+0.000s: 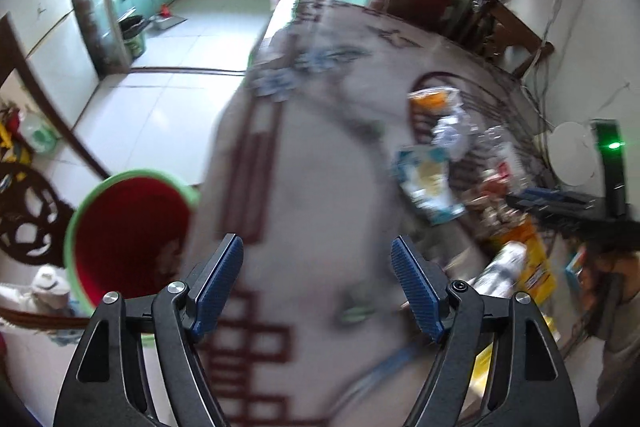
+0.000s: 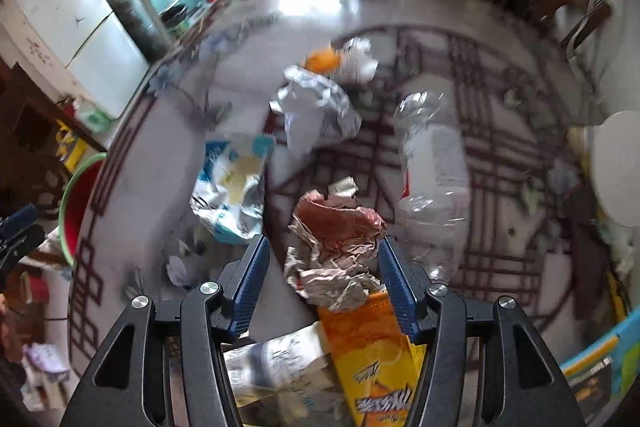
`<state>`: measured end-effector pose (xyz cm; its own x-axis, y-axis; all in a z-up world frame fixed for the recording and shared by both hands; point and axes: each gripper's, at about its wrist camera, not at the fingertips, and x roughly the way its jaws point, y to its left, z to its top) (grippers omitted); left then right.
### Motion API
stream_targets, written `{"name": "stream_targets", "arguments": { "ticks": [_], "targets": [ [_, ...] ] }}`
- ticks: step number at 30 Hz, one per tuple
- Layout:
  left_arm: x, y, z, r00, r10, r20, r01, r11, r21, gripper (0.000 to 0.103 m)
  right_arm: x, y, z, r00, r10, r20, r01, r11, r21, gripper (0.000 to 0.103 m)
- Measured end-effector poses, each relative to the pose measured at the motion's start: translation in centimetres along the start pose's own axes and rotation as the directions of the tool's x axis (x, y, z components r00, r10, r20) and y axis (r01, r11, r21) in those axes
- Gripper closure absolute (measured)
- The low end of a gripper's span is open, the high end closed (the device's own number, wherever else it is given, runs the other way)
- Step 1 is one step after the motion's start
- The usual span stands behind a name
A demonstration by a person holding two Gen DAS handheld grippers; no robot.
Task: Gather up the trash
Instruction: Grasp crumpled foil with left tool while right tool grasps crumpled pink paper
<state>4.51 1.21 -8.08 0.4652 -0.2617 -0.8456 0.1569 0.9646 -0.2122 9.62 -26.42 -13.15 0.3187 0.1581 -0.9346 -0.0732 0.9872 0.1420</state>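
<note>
The right gripper has its jaws open around a crumpled brown paper on the desk. A clear plastic bottle lies beside it, long axis pointing away. The left gripper is open over bare desk, near the red bin, contents unclear.

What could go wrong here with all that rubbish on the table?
The right hand-held gripper stands open around the crumpled brown paper; closing may also catch the orange packet beneath. The clear plastic bottle alongside could get nudged and roll. The red bin sits off the table's edge, so a carried piece might drop short.
</note>
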Motion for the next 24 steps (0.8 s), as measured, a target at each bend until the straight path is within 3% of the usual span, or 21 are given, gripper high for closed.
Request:
{"name": "stream_targets", "arguments": {
  "ticks": [4,6,8,14,19,20,22,23,24],
  "targets": [
    [1.5,-4.4,2.1,1.000,-0.026,0.011,0.026,0.999,0.032,0.026,2.2,-1.3,0.2,0.998,0.049,-0.048,-0.050,0.999,-0.014,0.048],
    [2.4,-6.3,3.1,0.999,-0.032,0.013,0.031,0.998,0.054,0.026,3.0,-1.6,0.0,0.994,0.098,-0.053,-0.098,0.995,-0.004,0.065],
    [3.7,-8.1,4.5,0.999,-0.046,0.006,0.046,0.996,0.071,0.026,3.1,-2.3,-0.2,0.988,0.148,-0.043,-0.147,0.989,0.022,0.072],
    [8.6,-12.4,7.6,0.997,-0.070,-0.037,0.073,0.993,0.088,0.026,-0.2,-4.4,-1.6,0.970,0.229,0.083,-0.236,0.967,0.092,0.075],
    [13.6,-14.9,9.4,0.991,-0.081,-0.110,0.089,0.993,0.072,0.027,-1.3,-5.5,-2.2,0.959,0.260,0.111,-0.273,0.953,0.133,0.075],
    [14.4,-15.1,9.5,0.989,-0.077,-0.125,0.086,0.994,0.067,0.033,-1.2,-5.6,-2.2,0.958,0.265,0.112,-0.280,0.950,0.142,0.075],
    [16.2,-15.3,9.7,0.983,-0.067,-0.171,0.078,0.995,0.057,0.057,-1.1,-5.8,-2.3,0.954,0.277,0.114,-0.293,0.941,0.166,0.075],
    [16.5,-15.3,9.7,0.981,-0.066,-0.185,0.077,0.996,0.053,0.078,-1.1,-6.1,-2.5,0.953,0.279,0.114,-0.296,0.940,0.172,0.075],
    [17.0,-15.2,9.6,0.978,-0.062,-0.199,0.073,0.996,0.049,0.086,-1.1,-6.2,-2.4,0.953,0.279,0.114,-0.296,0.939,0.177,0.075]
  ]
}}
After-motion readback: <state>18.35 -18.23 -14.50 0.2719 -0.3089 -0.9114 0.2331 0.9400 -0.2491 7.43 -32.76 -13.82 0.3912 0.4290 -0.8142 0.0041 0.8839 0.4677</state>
